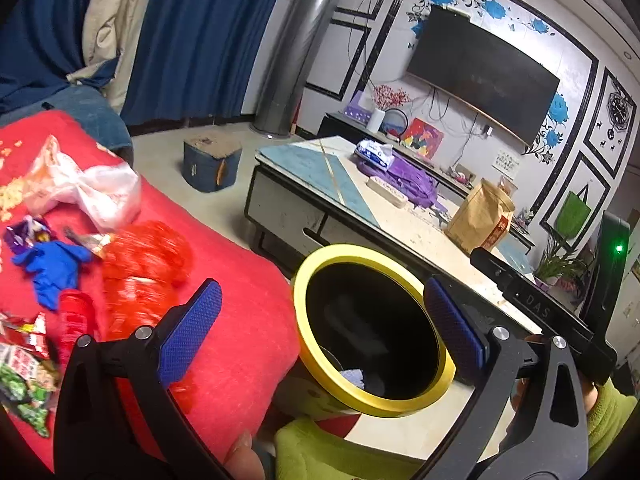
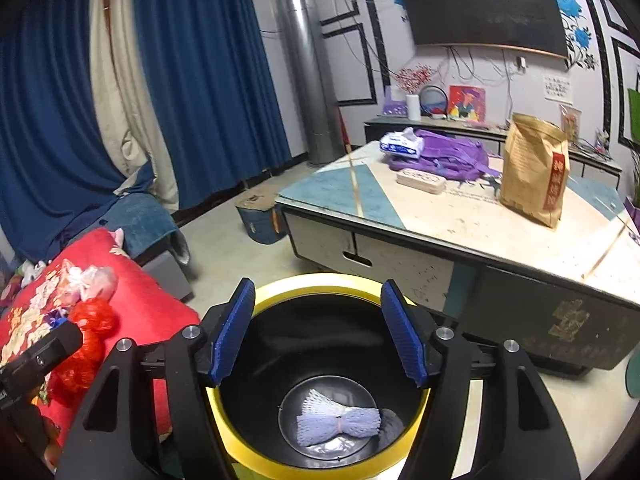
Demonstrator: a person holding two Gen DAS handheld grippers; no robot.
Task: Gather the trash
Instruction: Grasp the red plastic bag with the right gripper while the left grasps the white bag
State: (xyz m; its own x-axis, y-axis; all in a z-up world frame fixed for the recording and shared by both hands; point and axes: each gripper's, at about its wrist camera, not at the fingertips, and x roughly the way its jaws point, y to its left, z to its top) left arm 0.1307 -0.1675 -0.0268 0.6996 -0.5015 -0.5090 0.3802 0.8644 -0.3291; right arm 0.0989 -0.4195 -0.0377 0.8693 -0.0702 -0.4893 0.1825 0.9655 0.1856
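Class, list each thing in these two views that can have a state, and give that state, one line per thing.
Left gripper: open, empty.
Right gripper: open, empty, above the bin.
Bin: upright, no lid, holds one piece of trash.
Foam net: lying on the bin's bottom.
Blue glove: crumpled on the red blanket.
White plastic bag: crumpled on the blanket.
Paper bag: upright on the table.
Television: screen dark.
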